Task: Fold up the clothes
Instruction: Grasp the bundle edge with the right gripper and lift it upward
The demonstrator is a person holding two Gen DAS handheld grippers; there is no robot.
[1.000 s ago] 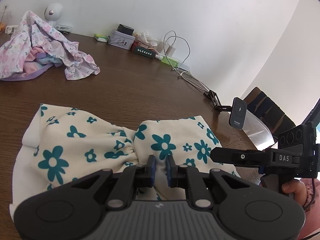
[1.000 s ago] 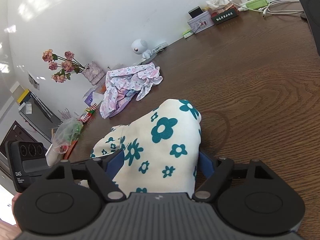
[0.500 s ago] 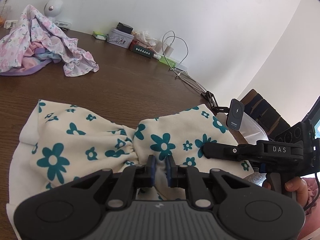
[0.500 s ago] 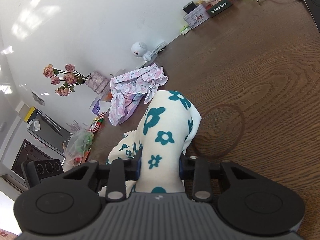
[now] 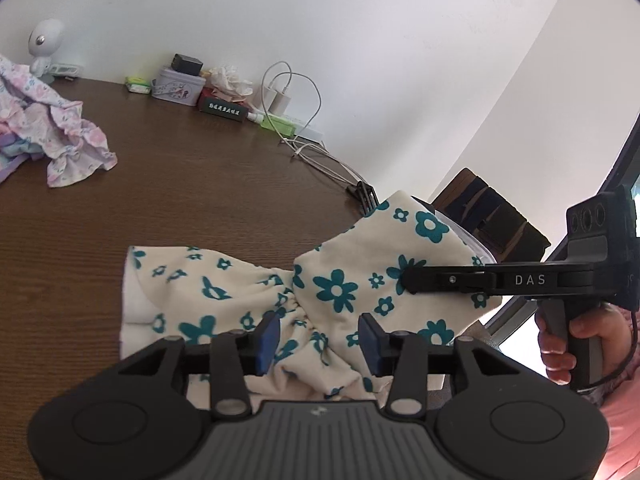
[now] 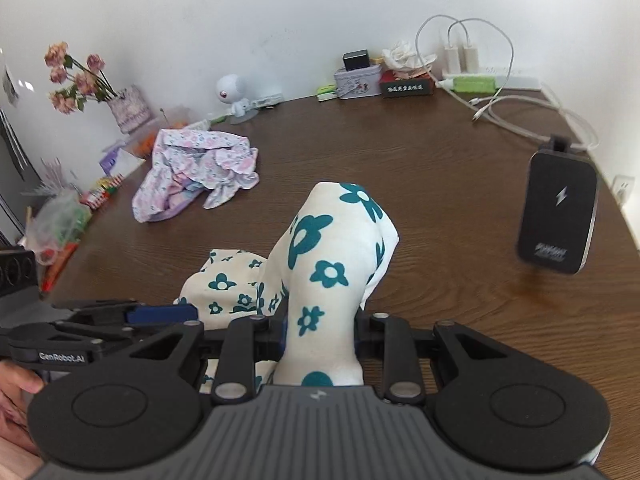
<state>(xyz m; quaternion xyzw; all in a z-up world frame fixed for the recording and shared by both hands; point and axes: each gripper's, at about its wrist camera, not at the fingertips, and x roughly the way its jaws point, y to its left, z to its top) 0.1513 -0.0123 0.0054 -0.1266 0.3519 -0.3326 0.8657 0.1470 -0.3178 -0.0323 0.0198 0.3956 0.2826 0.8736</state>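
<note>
Since the earlier frame the right gripper (image 6: 320, 336) has raised one end of the floral garment (image 5: 340, 280) off the tabletop (image 5: 180, 200). Its fingers (image 6: 276, 334) are closing, pinching the cloth. Left gripper (image 5: 318, 338) fingers are opening around the gathered middle, no longer pressing.

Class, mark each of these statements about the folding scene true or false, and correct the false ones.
1. The right claw grips a bunched part of the cream garment with teal flowers. True.
2. The left claw is clamped tight on the cloth. False: its jaws are opening, with gathered fabric between the blue pads but not pinched.
3. The pink floral clothing lies crumpled, apart from the cream garment. True.
4. The table is white plastic. False: it is dark brown wood grain.
5. The vase of flowers stands beside the black charger. False: they are at opposite sides of the table.
</note>
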